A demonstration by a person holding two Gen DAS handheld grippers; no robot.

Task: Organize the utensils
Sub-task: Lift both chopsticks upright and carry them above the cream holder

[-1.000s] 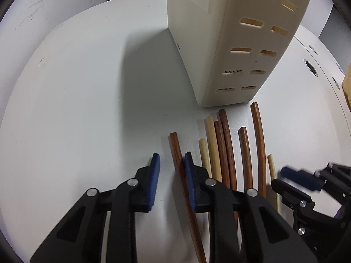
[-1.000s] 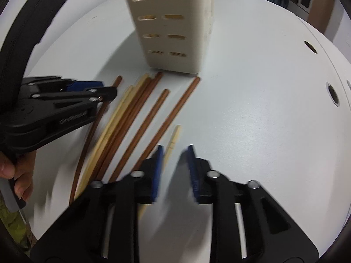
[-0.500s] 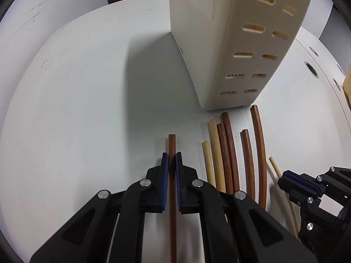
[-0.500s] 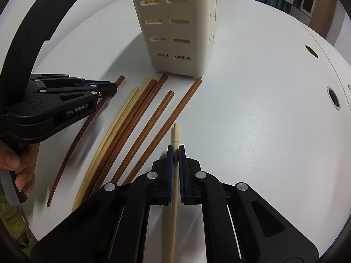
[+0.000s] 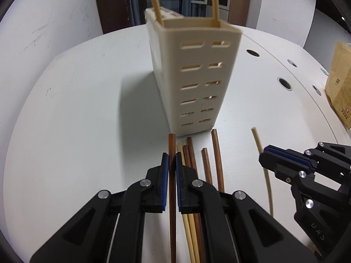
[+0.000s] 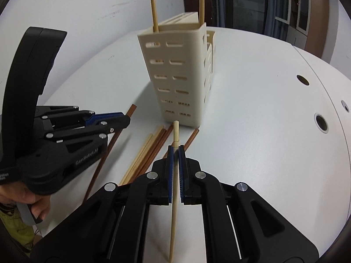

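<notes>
A cream slotted utensil holder [image 5: 195, 81] stands upright on the white table [image 5: 76, 120], with two pale chopsticks [image 5: 154, 0] standing in it; it also shows in the right wrist view [image 6: 182, 74]. My left gripper [image 5: 172, 160] is shut on a dark brown chopstick [image 5: 172, 197] and holds it above the table. My right gripper [image 6: 176, 151] is shut on a pale chopstick [image 6: 174, 188], lifted in front of the holder. Several brown and pale chopsticks [image 5: 204, 171] lie on the table below the holder, also in the right wrist view [image 6: 149, 153].
A brown paper bag [image 5: 340, 85] stands at the table's right edge. Round holes [image 6: 321, 122] dot the table's right part. A white wall [image 6: 76, 11] rises behind the table. My left gripper's body [image 6: 65, 142] is left of the right one.
Both grippers closed on their chopsticks and lifted them off the table. Both views rose and tilted up, so the holder's open top now shows.
</notes>
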